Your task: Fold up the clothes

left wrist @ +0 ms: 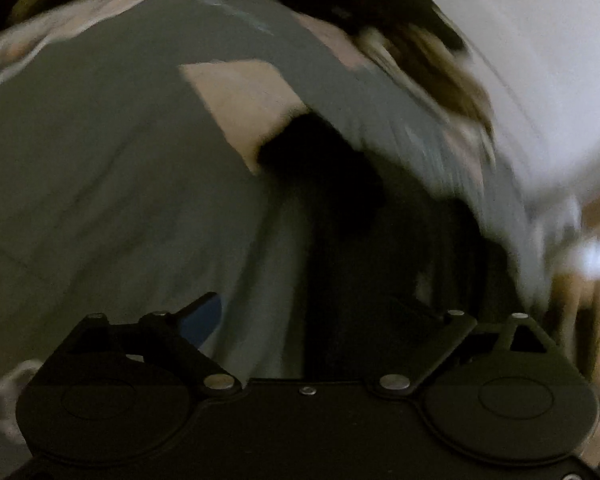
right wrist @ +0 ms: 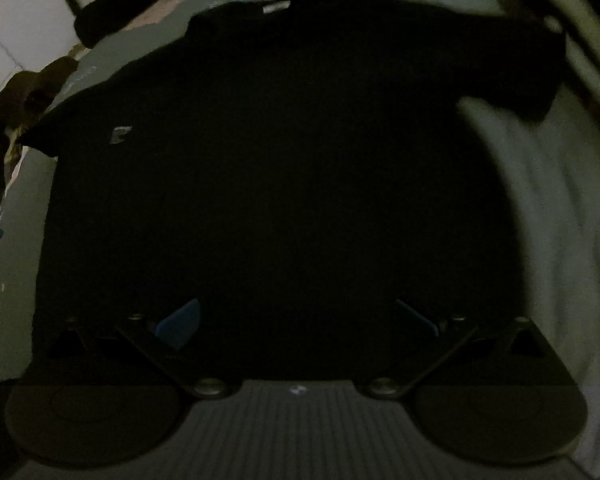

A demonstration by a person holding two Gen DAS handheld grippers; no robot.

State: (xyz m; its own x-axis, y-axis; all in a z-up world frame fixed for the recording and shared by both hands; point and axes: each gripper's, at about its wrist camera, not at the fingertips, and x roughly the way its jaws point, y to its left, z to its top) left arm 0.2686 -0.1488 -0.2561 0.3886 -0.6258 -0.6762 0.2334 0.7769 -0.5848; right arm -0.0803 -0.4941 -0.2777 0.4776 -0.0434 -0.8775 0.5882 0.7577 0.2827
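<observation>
A black shirt (right wrist: 284, 152) lies spread flat on a grey bed sheet (right wrist: 20, 280), collar and neck label (right wrist: 276, 7) at the far side, sleeves out to both sides. My right gripper (right wrist: 298, 320) hangs open over the shirt's near hem, with its blue pads (right wrist: 180, 322) wide apart and nothing between them. The left wrist view is motion-blurred. In it, a strip of the black shirt (left wrist: 332, 200) runs down over the grey sheet (left wrist: 100, 160). My left gripper (left wrist: 312, 316) is open above it, and only its left blue pad (left wrist: 204, 320) shows clearly.
A pinkish patch (left wrist: 244, 108) marks the sheet. Brown cloth (right wrist: 28, 92) and another dark garment (right wrist: 112, 20) lie at the far left edge by a white wall (right wrist: 16, 8). Pale grey fabric (right wrist: 560, 220) bunches along the right side.
</observation>
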